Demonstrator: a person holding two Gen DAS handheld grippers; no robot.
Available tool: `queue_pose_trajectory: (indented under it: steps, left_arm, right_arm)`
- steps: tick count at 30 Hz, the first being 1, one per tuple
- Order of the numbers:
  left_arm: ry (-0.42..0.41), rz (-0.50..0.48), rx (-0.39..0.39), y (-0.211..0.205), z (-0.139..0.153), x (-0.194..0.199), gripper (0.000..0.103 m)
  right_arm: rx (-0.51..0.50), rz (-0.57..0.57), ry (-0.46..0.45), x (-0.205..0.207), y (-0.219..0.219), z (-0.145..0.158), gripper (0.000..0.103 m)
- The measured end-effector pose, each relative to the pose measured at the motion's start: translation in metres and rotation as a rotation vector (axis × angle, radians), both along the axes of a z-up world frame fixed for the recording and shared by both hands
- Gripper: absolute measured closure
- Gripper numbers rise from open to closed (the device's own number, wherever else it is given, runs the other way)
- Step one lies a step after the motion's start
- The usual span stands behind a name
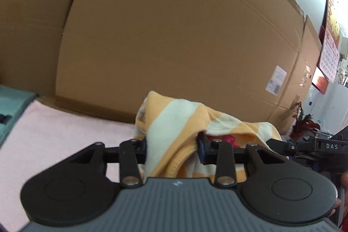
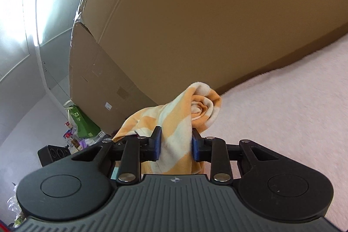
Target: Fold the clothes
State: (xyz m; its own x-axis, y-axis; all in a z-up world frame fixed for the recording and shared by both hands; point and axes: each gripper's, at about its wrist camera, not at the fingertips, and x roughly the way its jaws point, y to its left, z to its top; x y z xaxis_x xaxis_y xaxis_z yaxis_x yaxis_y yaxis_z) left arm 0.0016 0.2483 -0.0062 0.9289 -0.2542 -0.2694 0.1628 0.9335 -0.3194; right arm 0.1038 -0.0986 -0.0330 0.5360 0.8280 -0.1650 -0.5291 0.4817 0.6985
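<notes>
We have the orange-and-cream striped garment (image 1: 174, 123) bunched up and lifted above the pink fuzzy cover (image 1: 65, 123), in front of the big cardboard box (image 1: 174, 36). Our left gripper (image 1: 173, 148) is clamped on a fold of it, the cloth filling the gap between the blue-padded fingers (image 1: 201, 149) and spilling over them; a patch of pink print shows just right of the pinch. Our right gripper (image 2: 175, 144) pinches another stretch of the garment (image 2: 180, 121), whose twisted end rolls up just beyond its tips. Both tools point level toward the box, and the right one shows in the left wrist view just right of the garment, its body lettered "DAS" (image 1: 331, 146).

The pink cover (image 2: 293, 112) runs up to the foot of the box (image 2: 195, 25). Left of the garment lies something teal (image 1: 10, 110). The box carries a white label (image 1: 276, 82), too small to read. Right of it hangs a red calendar (image 1: 328, 53) on a white wall. In the right wrist view, left of the box, stands a green bag (image 2: 83, 123) marked "ZI" amid clutter.
</notes>
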Motion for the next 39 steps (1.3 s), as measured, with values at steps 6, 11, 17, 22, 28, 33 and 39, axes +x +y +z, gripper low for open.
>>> queue_pose_trajectory:
  steps: [6,11,17,22,28,33,39]
  left_arm:
    - [0.046,0.1,0.05,0.053,-0.021,0.06,0.065]
    - [0.11,0.156,0.125,0.08,-0.057,0.097,0.062]
    - [0.227,0.135,0.038,0.101,-0.069,0.105,0.003]
    - [0.181,0.158,0.064,0.104,-0.063,0.089,0.004]
    - [-0.081,0.198,0.27,0.077,-0.043,0.058,0.022]
    - [0.012,0.04,0.311,0.059,-0.053,0.072,0.026]
    - [0.172,-0.112,0.265,0.06,-0.058,0.089,0.022]
  right_arm:
    - [-0.011,0.021,0.004,0.072,0.077,-0.014,0.073]
    - [-0.09,0.019,0.021,0.106,0.122,-0.045,0.074]
    - [-0.135,-0.023,0.118,0.125,0.125,-0.071,0.072]
    - [-0.173,-0.079,0.088,0.119,0.122,-0.067,0.062]
    - [-0.199,-0.13,0.065,0.117,0.116,-0.065,0.06]
    - [-0.225,-0.235,-0.051,0.105,0.107,-0.054,0.058]
    - [-0.396,-0.288,-0.258,0.083,0.131,-0.027,0.073]
